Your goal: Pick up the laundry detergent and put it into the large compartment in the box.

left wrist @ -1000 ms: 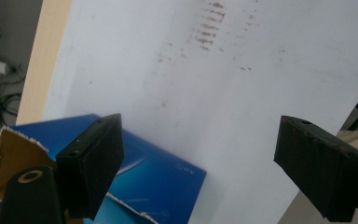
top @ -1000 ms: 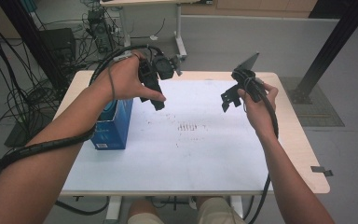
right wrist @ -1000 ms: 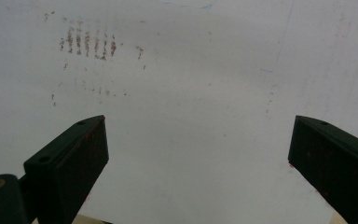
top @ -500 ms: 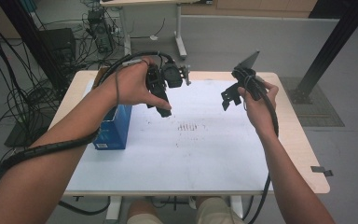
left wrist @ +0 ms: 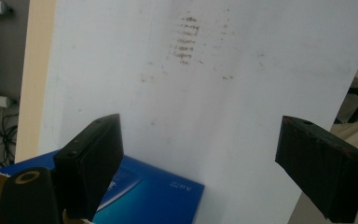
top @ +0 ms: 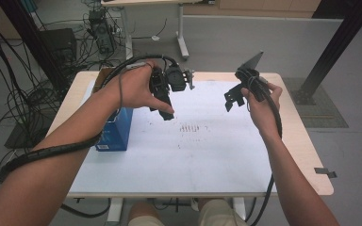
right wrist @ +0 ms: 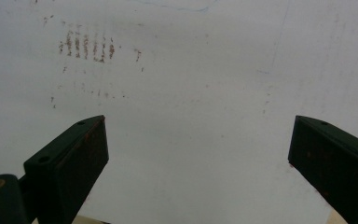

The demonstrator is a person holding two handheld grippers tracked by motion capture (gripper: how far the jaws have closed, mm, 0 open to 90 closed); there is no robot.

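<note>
Overhead, both grippers' fingers spread wide, nothing held: left gripper (top: 166,109) near blue box (top: 115,133), right gripper (top: 232,96) apart.

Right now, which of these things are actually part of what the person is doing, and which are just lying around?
In use:
left gripper, open, held above the table
right gripper, open, also held up
blue box, nearest the left gripper

Lying about:
white sheet with brown marks
cables on the floor

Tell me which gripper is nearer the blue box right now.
Left. The left gripper hangs open just right of the blue box, above the white sheet; the right gripper is open across the table.
</note>
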